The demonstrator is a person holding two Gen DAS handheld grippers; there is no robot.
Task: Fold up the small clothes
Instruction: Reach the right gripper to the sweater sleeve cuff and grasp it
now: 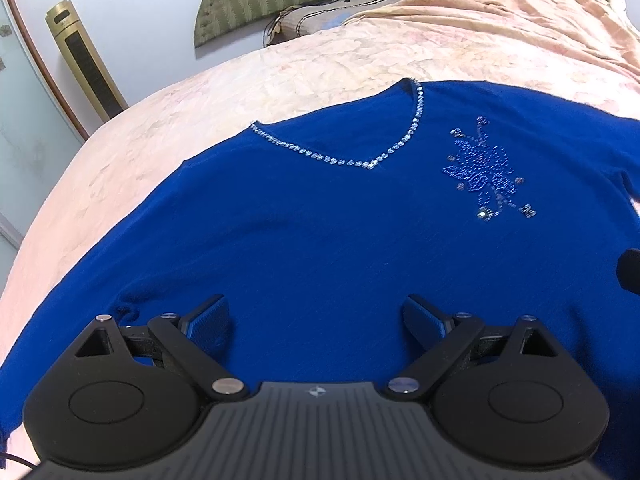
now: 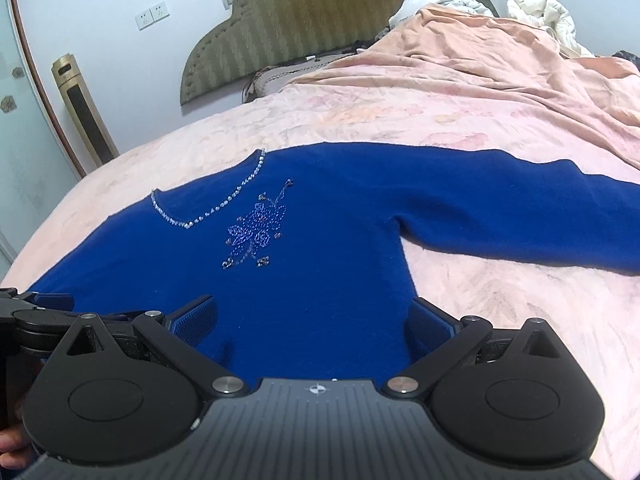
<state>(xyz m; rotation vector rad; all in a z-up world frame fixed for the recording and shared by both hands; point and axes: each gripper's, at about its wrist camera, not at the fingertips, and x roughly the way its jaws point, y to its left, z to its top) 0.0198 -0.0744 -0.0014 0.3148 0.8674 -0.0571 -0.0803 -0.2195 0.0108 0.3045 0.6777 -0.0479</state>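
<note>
A royal-blue knit sweater (image 1: 320, 232) lies flat and face up on the bed, its V-neck trimmed with rhinestones (image 1: 372, 164) and a beaded flower motif (image 1: 484, 176) on the chest. In the right wrist view the same sweater (image 2: 312, 248) shows one sleeve (image 2: 540, 220) stretched out to the right. My left gripper (image 1: 316, 320) hovers open over the lower body of the sweater, nothing between its fingers. My right gripper (image 2: 314, 320) is also open, over the sweater's lower right side near the hem. The left gripper's body (image 2: 36, 320) shows at the left edge.
The bed (image 1: 280, 76) wears a pale pink patterned sheet. A rumpled peach blanket (image 2: 500, 64) and white bedding (image 2: 544, 12) are piled at the far right. An olive padded headboard (image 2: 300, 20) stands behind. A gold tower fan (image 1: 86, 64) stands by the wall at left.
</note>
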